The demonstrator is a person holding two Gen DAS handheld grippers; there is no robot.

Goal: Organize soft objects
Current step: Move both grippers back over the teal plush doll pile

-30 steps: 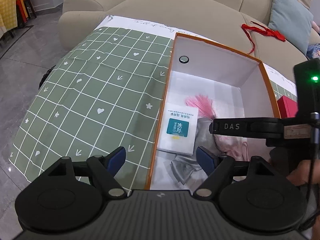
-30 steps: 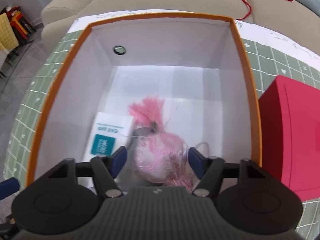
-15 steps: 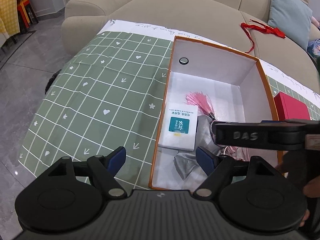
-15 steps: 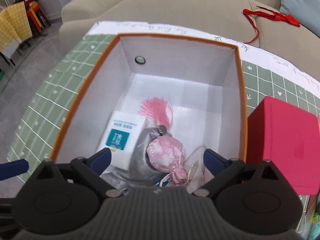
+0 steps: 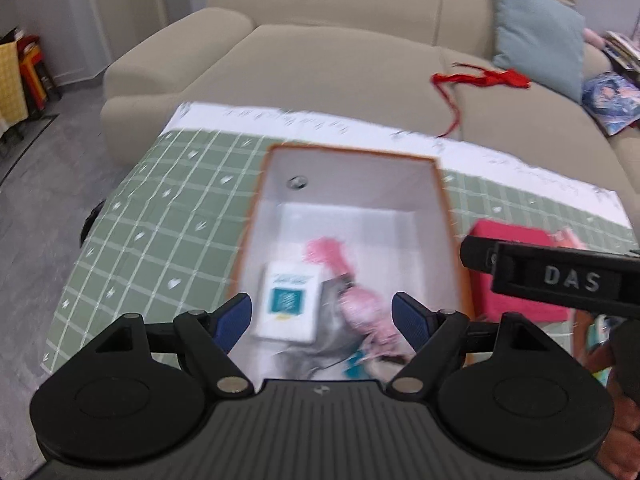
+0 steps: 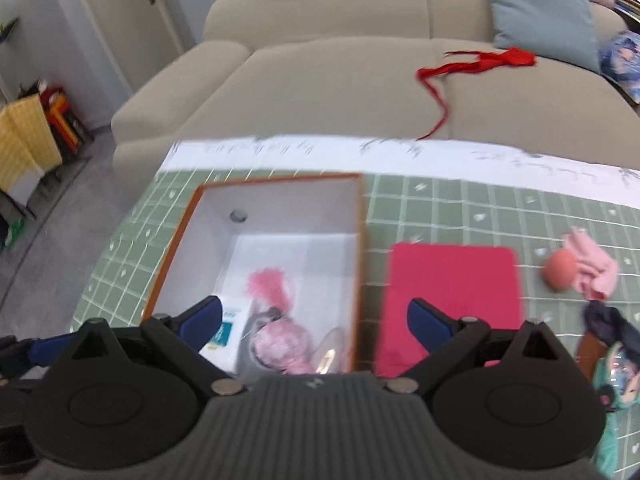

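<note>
An orange-rimmed white box [image 5: 448,208] [image 6: 362,248] stands on the green checked cloth. Inside it lie a pink tasselled pouch [image 5: 360,308] [image 6: 280,344], grey fabric [image 5: 320,344] and a white packet with a teal label [image 5: 288,300]. My left gripper [image 5: 322,318] hangs open above the box's near end, nothing between its fingers. My right gripper [image 6: 316,318] is also open and empty, high over the box's right wall. On the cloth to the right lie a pink cloth [image 6: 592,268], an orange ball [image 6: 560,274], a dark fabric piece [image 6: 608,326] and a teal soft toy [image 6: 616,376].
A red box [image 6: 448,300] [image 5: 516,276] sits right of the white box. The right gripper's body [image 5: 560,280] crosses the left wrist view. A beige sofa [image 6: 340,72] with a red ribbon [image 6: 476,62] and blue cushion [image 6: 540,4] lies behind. Grey floor is at left.
The right gripper opened wide and left the pink pouch in the box. Both grippers rose and drew back, so the box looks smaller and the right side of the cloth came into view.
</note>
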